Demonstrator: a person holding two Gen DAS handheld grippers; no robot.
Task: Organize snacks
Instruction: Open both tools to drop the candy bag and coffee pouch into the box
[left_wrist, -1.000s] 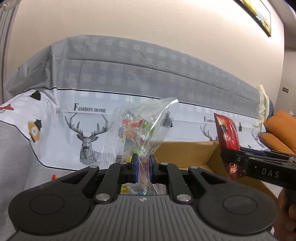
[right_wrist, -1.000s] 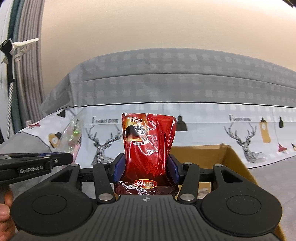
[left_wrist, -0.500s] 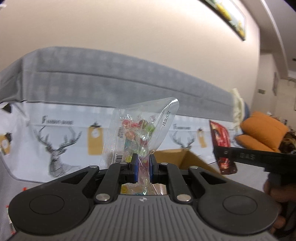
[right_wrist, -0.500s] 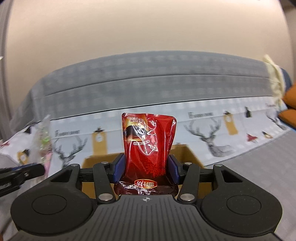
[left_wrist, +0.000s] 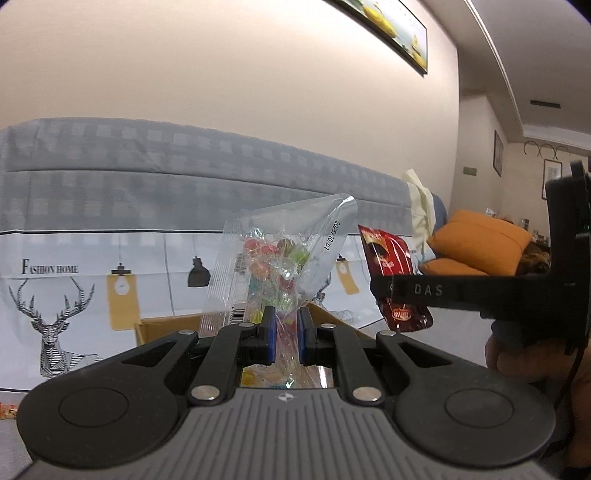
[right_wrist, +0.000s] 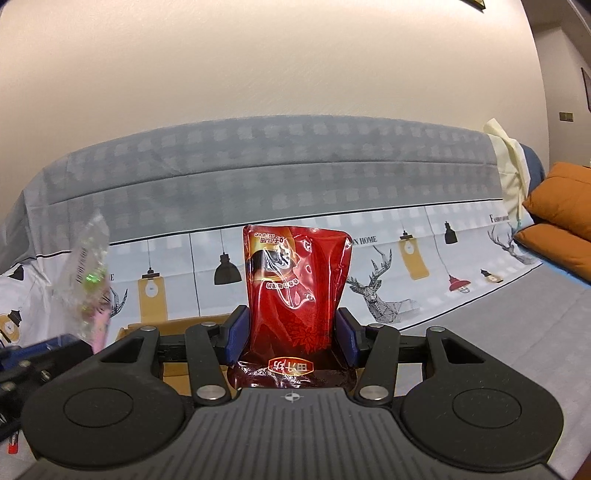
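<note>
My left gripper (left_wrist: 286, 332) is shut on a clear bag of coloured candies (left_wrist: 284, 254) and holds it upright in the air. My right gripper (right_wrist: 291, 332) is shut on a red foil snack pouch (right_wrist: 295, 284), also upright. In the left wrist view the right gripper (left_wrist: 380, 291) and its red pouch (left_wrist: 395, 277) show to the right. In the right wrist view the candy bag (right_wrist: 88, 273) shows at the left. An open cardboard box (left_wrist: 166, 325) sits low behind both grippers; it also shows in the right wrist view (right_wrist: 177, 325).
A sofa with a grey and white deer-print cover (right_wrist: 295, 177) fills the background. Orange cushions (left_wrist: 480, 243) lie at its right end. A small wrapped snack (left_wrist: 7, 410) lies at the far left on the seat. A framed picture (left_wrist: 391, 26) hangs on the wall.
Both grippers have swung to the right with their bags still held. The box has shifted left in both views and the orange cushions have come into the right wrist view.
</note>
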